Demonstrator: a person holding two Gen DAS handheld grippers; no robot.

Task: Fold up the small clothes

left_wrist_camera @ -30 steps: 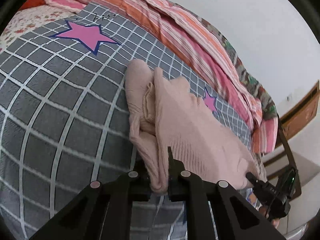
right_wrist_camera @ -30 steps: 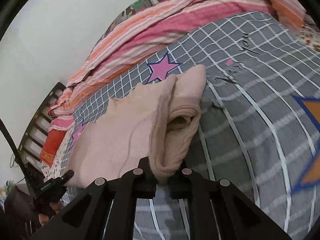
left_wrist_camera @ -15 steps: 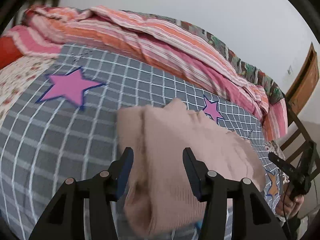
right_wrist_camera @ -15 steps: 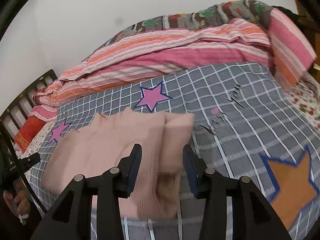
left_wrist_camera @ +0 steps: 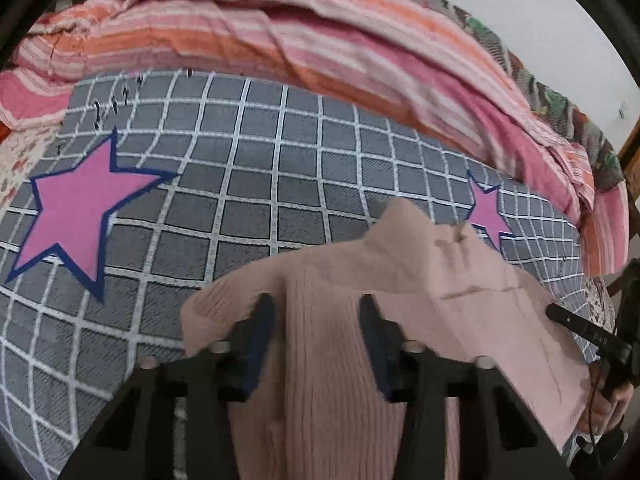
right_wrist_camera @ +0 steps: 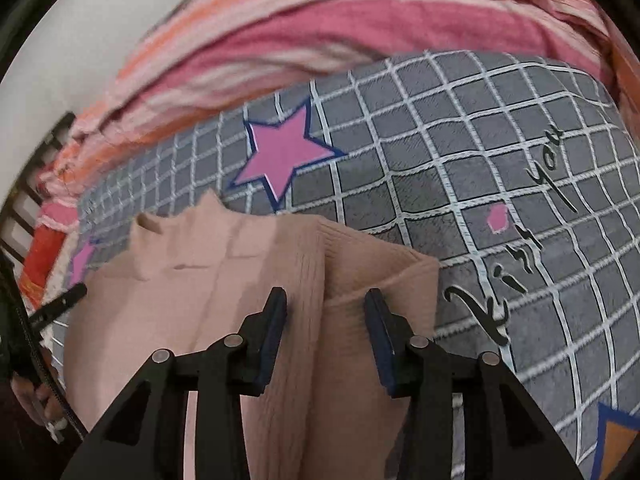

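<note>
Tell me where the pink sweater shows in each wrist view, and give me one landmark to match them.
Left wrist: the pink sweater fills the lower centre and right, running between and beneath the open left tool.
Right wrist: the pink sweater fills the lower centre and left, its folded right edge between the fingers of the open right tool.
Shared landmark: the pink star on the grey checked cover just beyond the sweater's collar.

Home bedroom: bed's checked sheet (left_wrist_camera: 248, 184), striped quilt (left_wrist_camera: 320, 40).
</note>
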